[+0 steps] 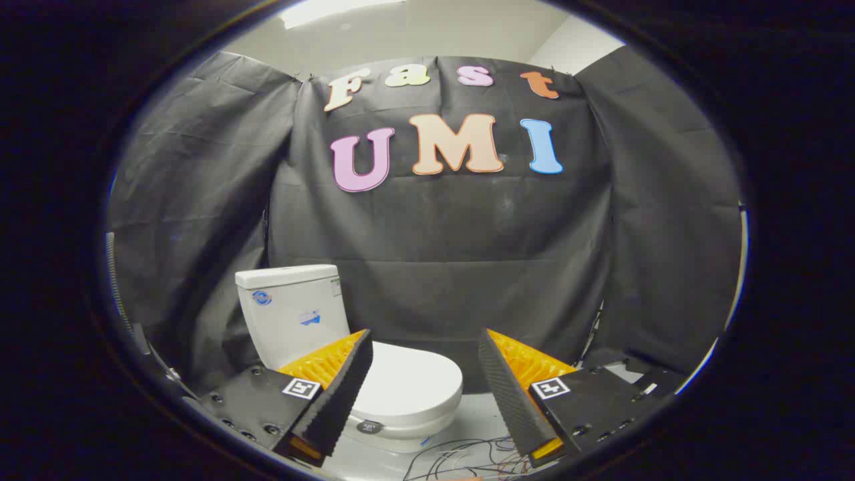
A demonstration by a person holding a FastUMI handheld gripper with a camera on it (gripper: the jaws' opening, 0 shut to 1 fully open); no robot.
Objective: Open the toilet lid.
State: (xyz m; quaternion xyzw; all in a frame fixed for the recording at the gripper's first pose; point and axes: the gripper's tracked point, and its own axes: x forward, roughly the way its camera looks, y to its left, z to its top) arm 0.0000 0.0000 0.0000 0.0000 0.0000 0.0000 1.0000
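Nearest the camera, the gripper [424, 361] is seen with its two fingers [334, 394] spread wide apart and nothing held between them. Just beyond the fingertips a tangle of thin wires [461, 454] lies on the pale floor [477, 417]. Farther off, and to the left of the gap between the jaws, the toilet [374, 401] is found standing against the black cloth wall [467, 254], with its tank [290, 310] at the far left. The toilet lid [407, 381] is seen lying flat and shut on the bowl, its left part hidden behind the left finger and its rounded front edge reaching toward the middle of the gap. No contact with the lid is made yet; it lies well ahead of and below the fingertips. The lid is judged to be rigid, smooth plastic, fairly light, glossy and so likely slippery, and hinged at the tank end. A hold is best taken at the front lip [451, 394], farthest from the hinge, where the least effort should be needed; a finger hooked under that edge, or a pinch across its thin rim, is judged workable. A shift to the left and downward is thought to be called for first.
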